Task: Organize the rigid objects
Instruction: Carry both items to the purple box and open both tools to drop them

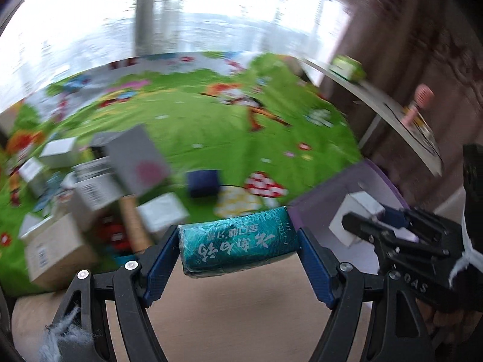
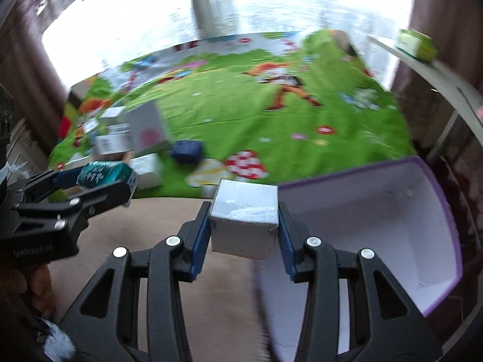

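My left gripper [image 1: 238, 238] is shut on a teal green box [image 1: 238, 242] with white script, held above the wooden floor; it also shows in the right wrist view [image 2: 102, 173]. My right gripper [image 2: 244, 220] is shut on a white cube box [image 2: 244, 223], held just left of an open purple bin [image 2: 434, 199] with a white inside. In the left wrist view the right gripper [image 1: 356, 229] holds the white box [image 1: 353, 214] over the purple bin [image 1: 326, 199].
A green cartoon play mat [image 1: 211, 126] carries a pile of several boxes [image 1: 99, 181] at left and a dark blue box [image 1: 203, 183] nearer the middle. A white table [image 1: 392, 105] with a green box [image 1: 347, 66] stands at right.
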`<state>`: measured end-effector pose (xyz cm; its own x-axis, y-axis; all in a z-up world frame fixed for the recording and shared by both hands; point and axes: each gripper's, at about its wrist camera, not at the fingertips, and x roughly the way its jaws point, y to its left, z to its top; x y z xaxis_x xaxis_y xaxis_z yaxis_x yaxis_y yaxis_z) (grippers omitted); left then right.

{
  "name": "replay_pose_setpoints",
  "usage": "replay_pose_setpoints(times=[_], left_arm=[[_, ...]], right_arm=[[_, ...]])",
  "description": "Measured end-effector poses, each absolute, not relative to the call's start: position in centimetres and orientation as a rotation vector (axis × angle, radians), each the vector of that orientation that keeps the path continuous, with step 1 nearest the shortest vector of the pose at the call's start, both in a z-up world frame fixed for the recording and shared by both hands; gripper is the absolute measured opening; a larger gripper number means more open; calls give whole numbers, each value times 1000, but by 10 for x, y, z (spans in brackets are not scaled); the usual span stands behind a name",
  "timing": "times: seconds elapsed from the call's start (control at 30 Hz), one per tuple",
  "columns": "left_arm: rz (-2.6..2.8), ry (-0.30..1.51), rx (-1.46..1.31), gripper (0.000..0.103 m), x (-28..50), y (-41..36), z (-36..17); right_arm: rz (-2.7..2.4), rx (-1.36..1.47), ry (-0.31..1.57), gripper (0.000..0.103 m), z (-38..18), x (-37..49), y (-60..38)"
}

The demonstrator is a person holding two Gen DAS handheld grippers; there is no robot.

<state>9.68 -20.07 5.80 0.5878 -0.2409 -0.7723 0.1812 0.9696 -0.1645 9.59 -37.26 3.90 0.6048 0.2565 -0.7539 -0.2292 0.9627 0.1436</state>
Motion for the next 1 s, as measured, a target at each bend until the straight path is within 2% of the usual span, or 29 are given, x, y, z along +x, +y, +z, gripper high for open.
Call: replay_pose_setpoints(times=[0.37, 0.43, 0.47, 0.5, 0.57, 0.63, 0.7, 1.0], left_arm=[[-478, 936, 21, 78, 101, -294, 52], [-545, 934, 24, 79, 100, -308, 51], [-560, 940, 25, 84, 100, -311, 50], [-564, 947, 26, 85, 101, -315, 49], [-569, 952, 15, 86, 101, -315, 47], [-566, 948, -9, 86, 101, -310, 48], [-550, 943, -28, 86, 102, -302, 50], [-443, 906, -125, 87, 100, -247, 55]], right_arm=[[71, 103, 885, 46, 29, 89, -465], [39, 118, 886, 46, 28, 88, -476], [19, 128, 884, 46, 28, 87, -482], [5, 136, 886, 48, 27, 88, -485], [-15, 151, 892, 61, 26, 89, -492], [-27, 162, 879, 80, 28, 88, -494], [-29, 158, 865, 85, 31, 87, -492], [39, 115, 880, 86, 30, 89, -462]])
